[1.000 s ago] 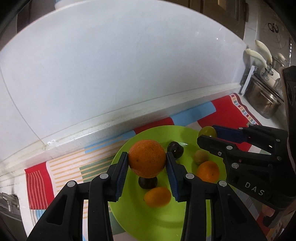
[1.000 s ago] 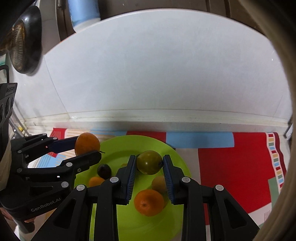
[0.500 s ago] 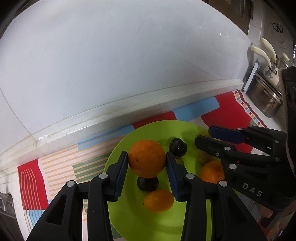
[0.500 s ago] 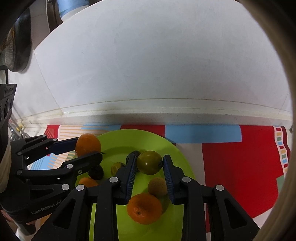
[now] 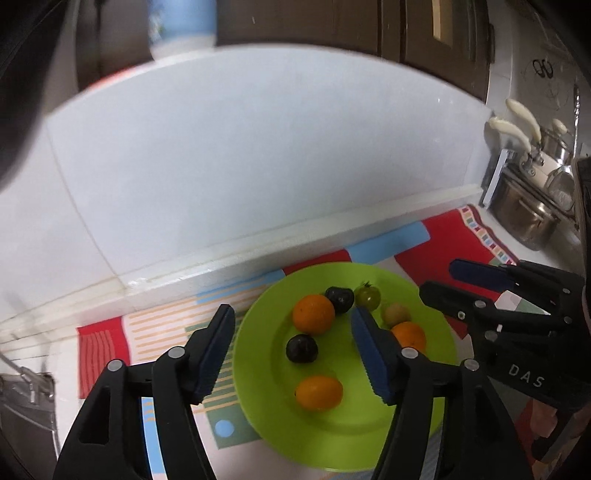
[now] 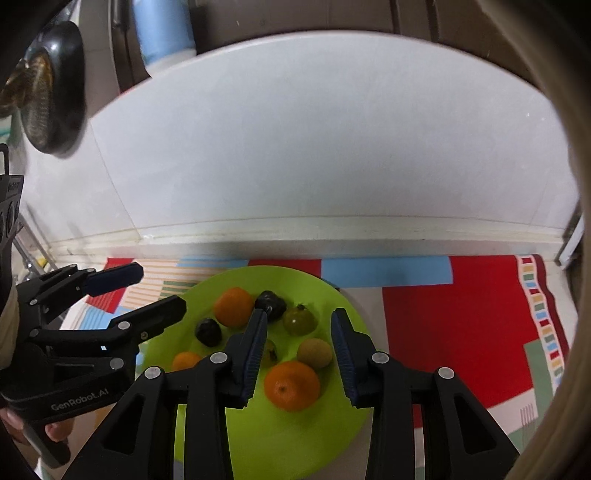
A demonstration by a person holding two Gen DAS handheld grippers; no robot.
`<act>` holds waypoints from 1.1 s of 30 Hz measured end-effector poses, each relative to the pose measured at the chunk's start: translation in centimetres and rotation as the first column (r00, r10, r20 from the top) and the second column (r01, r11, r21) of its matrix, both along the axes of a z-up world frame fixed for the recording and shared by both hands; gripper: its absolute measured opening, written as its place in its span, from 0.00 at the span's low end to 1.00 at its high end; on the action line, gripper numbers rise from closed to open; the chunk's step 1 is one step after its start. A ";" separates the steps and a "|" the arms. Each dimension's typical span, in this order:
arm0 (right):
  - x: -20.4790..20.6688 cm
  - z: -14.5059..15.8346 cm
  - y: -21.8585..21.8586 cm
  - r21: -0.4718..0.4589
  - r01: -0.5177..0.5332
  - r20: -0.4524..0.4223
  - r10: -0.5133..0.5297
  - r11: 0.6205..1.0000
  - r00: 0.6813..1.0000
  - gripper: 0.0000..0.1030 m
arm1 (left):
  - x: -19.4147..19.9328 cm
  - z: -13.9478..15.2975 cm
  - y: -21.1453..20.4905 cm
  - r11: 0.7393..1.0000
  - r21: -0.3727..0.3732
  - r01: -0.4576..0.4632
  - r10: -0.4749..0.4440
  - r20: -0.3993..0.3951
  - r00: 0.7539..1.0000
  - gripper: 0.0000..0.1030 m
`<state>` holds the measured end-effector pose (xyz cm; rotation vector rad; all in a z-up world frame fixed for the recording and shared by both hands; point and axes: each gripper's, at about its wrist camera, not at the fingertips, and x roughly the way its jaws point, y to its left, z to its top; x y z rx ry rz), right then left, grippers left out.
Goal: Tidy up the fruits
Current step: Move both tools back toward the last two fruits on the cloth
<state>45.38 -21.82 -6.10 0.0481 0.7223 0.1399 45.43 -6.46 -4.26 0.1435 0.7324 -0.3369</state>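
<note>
A lime-green plate [image 5: 343, 439] [image 6: 280, 443] lies on a colourful mat and holds several fruits. An orange [image 5: 314, 314] [image 6: 233, 307] rests near the plate's far side, beside a dark plum [image 5: 340, 300] [image 6: 271, 305] and a green tomato [image 5: 367, 295] [image 6: 300, 320]. Another plum [image 5: 301, 348], a small orange fruit [image 5: 319, 393], a second orange [image 6: 291, 386] and a tan fruit [image 6: 314, 353] lie nearer. My left gripper [image 5: 293, 356] is open and empty above the plate. My right gripper [image 6: 297, 356] is open and empty above the fruits.
The striped mat [image 6: 461, 314] covers the counter below a white tiled wall [image 5: 258, 166]. Steel pots and white-handled utensils [image 5: 528, 206] stand at the right. A dark pan [image 6: 48, 99] hangs at the left. A blue-and-white container [image 5: 181, 29] stands above the wall.
Both grippers have opened and drawn back. The orange left my left gripper and the green tomato left my right gripper; both now rest on the plate.
</note>
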 end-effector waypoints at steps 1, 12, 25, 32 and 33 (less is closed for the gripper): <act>-0.5 0.4 0.0 0.002 0.004 0.008 -0.004 1.000 1.000 0.43 | -0.5 0.4 0.1 1.000 -0.003 -0.003 0.003 0.013 1.000 0.66; -6.6 4.3 0.3 0.011 0.023 0.104 -0.024 1.000 0.994 0.51 | -6.3 4.7 1.2 0.999 -0.033 -0.030 0.034 0.115 0.993 0.84; -14.2 7.3 1.1 -0.010 0.065 0.202 -0.062 0.998 0.977 0.59 | -13.4 7.0 2.4 0.998 -0.024 -0.063 0.067 0.202 0.977 1.00; -17.0 7.1 1.5 -0.025 0.079 0.208 -0.073 0.997 0.976 0.59 | -16.7 6.6 2.8 0.997 -0.040 -0.061 0.068 0.211 0.975 1.00; -17.4 7.0 1.5 -0.031 0.082 0.206 -0.074 0.996 0.976 0.59 | -17.0 6.4 2.8 0.998 -0.042 -0.052 0.060 0.208 0.976 1.00</act>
